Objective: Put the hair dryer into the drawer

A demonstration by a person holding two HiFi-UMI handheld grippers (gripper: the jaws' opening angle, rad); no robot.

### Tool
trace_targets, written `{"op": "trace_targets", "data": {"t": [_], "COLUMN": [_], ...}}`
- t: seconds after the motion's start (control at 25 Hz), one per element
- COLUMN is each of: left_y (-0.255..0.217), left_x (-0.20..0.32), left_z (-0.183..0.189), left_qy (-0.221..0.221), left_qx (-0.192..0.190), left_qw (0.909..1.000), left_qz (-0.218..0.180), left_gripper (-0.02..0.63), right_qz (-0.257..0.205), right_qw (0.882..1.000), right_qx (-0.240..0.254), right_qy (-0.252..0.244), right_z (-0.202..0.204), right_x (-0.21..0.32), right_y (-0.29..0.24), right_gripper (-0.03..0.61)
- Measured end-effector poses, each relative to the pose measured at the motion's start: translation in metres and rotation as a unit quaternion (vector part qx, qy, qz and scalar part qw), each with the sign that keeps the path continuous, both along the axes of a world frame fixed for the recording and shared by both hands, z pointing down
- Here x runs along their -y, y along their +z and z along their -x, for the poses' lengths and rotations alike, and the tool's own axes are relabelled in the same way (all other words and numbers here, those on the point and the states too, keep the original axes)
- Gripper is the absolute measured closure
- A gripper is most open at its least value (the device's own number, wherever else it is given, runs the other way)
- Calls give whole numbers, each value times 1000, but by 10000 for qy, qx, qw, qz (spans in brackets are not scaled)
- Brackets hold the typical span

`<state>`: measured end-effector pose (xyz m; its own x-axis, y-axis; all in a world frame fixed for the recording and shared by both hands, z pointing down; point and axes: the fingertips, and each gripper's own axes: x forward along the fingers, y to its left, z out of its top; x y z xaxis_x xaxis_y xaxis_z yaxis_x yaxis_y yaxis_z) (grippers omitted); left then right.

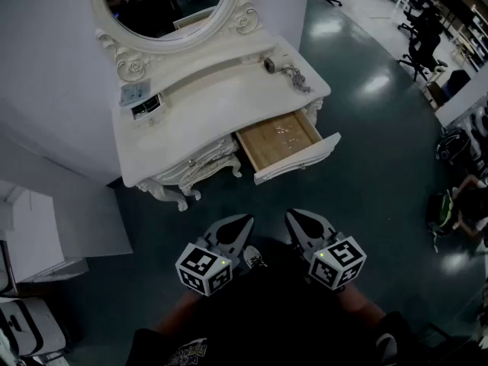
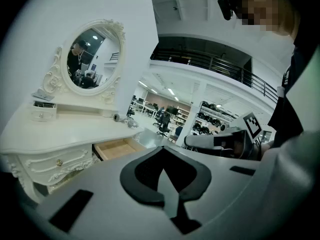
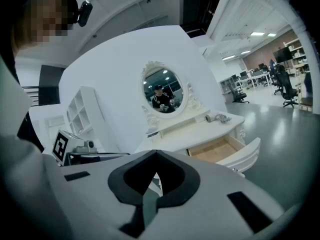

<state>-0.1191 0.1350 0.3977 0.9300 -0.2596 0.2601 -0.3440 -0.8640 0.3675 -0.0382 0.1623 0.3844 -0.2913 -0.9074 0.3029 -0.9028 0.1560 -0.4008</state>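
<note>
Both of my grippers hang low in front of the person's body, the left gripper (image 1: 242, 224) and the right gripper (image 1: 294, 218) each with its jaws pressed together on nothing, well short of the dressing table (image 1: 206, 105). Its right-hand drawer (image 1: 301, 158) stands pulled out, and the bare wooden bottom looks empty to me, so there should be room to lay something flat. On the tabletop's far right corner, behind and above that drawer, lies the hair dryer (image 1: 278, 69), small and silvery, with what I take to be its cord bunched just beside it. I'd expect a hard, smooth shell, fairly light but top-heavy, likely to swivel in a pinch. I'd grip the handle near the barrel, though I can't make out which end is which from here, and mind the cord trailing.
</note>
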Motion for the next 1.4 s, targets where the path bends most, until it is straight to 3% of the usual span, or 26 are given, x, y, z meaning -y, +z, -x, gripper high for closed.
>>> {"op": "trace_targets", "data": {"t": [0.48,1.4], "left_y": [-1,-18], "left_x": [-6,10], "left_z": [8,14], "left_qy": [30,29], "left_qx": [-17,-184], "left_qw": [10000,9995], "left_qz": [3,-264], "left_gripper": [611,611], "right_qz": [-24,-237], "right_qw": [9998,9993], "right_qx": [154,-133], "right_qy": [109,244], "right_z": [2,-3], "right_x": [-5,6], "right_y": [-2,-18], "right_gripper": [549,549]}}
